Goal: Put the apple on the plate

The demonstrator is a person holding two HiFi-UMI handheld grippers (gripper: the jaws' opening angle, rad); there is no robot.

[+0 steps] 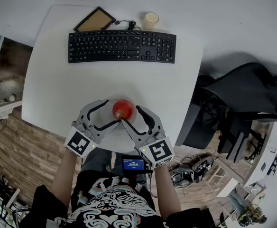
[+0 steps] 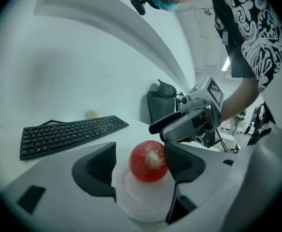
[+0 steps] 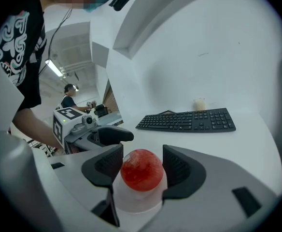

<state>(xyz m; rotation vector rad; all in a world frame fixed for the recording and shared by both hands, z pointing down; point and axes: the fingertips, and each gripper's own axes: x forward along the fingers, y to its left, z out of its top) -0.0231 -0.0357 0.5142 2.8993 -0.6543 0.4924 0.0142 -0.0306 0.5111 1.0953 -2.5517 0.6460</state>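
Head view barely separates the plate from the white table. Only the gripper views show it clearly, a pale disc with its near rim covered by the jaws. The apple sits on it, close to the table's near edge. The left gripper has its fingers apart around the fruit, with a clear gap on one side. The right gripper has both fingers pressed against the apple's flanks, and I can see no gap there. Farther back lie a black keyboard, a pale cup and a dark-framed board whose surface I can't read. A black chair stands off the table's right side, and wood flooring shows on the left.
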